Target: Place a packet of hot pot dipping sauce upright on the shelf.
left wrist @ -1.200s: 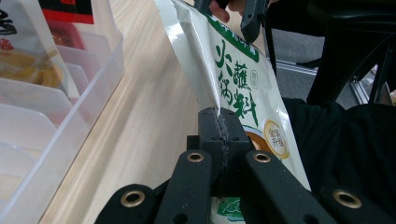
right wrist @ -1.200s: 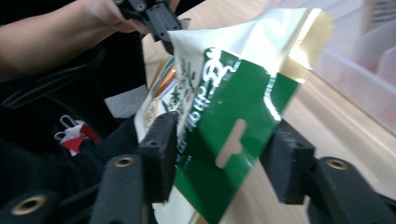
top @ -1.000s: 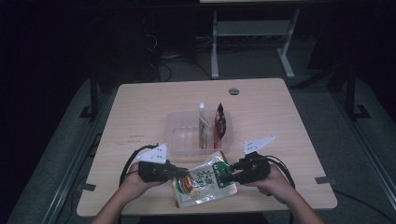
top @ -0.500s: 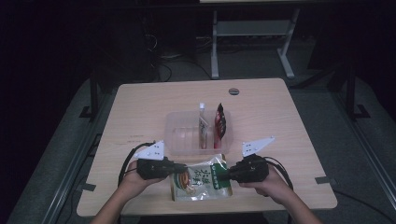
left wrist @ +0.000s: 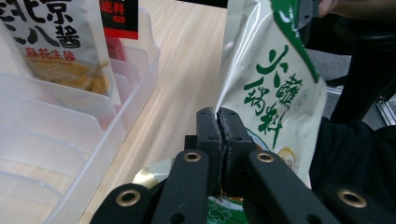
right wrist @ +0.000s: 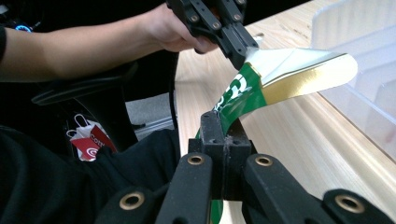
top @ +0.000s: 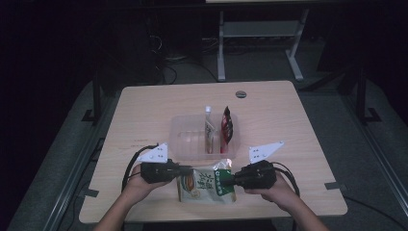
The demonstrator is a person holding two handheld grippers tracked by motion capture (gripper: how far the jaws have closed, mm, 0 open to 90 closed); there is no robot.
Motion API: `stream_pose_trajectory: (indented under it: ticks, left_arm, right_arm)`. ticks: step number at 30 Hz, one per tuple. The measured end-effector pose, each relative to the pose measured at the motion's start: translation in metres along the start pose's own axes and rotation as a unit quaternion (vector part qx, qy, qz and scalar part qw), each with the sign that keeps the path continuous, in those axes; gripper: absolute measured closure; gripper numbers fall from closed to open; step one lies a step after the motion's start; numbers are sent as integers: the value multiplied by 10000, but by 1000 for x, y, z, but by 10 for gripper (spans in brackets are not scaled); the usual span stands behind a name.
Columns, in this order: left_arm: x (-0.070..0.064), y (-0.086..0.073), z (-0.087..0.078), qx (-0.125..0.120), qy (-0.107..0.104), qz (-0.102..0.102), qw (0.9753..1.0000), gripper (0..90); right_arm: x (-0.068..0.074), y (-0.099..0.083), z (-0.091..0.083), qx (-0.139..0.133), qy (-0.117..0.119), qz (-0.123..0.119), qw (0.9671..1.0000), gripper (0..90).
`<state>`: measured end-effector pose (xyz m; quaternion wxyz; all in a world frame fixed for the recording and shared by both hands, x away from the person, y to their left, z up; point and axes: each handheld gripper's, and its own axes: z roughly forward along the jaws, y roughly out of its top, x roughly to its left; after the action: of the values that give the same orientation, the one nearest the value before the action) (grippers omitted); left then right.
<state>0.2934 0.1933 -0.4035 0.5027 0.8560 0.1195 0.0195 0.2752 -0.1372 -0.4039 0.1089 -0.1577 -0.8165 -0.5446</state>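
Green-and-white sauce pouch [top: 207,185] held at the near edge of the surface [top: 288,125], between the two claws, just near of the clear divided bin [top: 187,139]. Left end pinched by the left claw [left wrist: 218,122], jaws pressed together on the pouch's edge, with green characters across the pale face above them. Right end pinched by the right claw [right wrist: 223,135], jaws closed tight on the green-and-gold edge, the pouch curving up and away toward the other claw [right wrist: 238,44] and the hand [right wrist: 175,28] behind it. Seen from above, left claw [top: 185,171] and right claw [top: 230,179] facing each other across the pouch, a hand wrapped round each. Farther in, standing upright in the bin's right-hand slots, a pale packet [top: 209,130] and a red-and-black packet [top: 226,127] side by side. Beyond, a small dark round fitting [top: 241,94] near the far edge of the surface.
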Motion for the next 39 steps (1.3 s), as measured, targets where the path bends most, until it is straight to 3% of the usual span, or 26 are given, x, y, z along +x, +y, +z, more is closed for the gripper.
stream_pose_trajectory:
  ticks: [6,11,14,23,27,31,35,39]
  left_arm:
    - [-2,3,6,96,85,-20,9999,660]
    - [-3,2,2,183,256,-32,9995,456]
    - [-5,-1,-5,236,357,-107,9990,381]
    - [-13,-13,-19,404,271,-315,9983,305]
    - [-19,-26,-22,574,271,-478,9968,253]
    - [-23,-43,-27,708,445,-738,9938,187]
    - [-23,-49,-30,871,531,-836,9913,183]
    - [-21,-49,-31,892,546,-889,9905,183]
  right_arm:
    - [7,7,5,-81,190,-123,9997,900]
    - [12,14,7,-260,369,-172,9988,900]
    - [14,17,4,-347,363,-213,9985,900]
    - [15,23,-3,-517,330,-247,9978,900]
    - [16,25,-6,-566,259,-283,9977,900]
    - [17,32,-5,-594,213,-341,9974,900]
    - [17,37,-1,-561,176,-404,9975,900]
    - [16,44,1,-609,177,-447,9970,900]
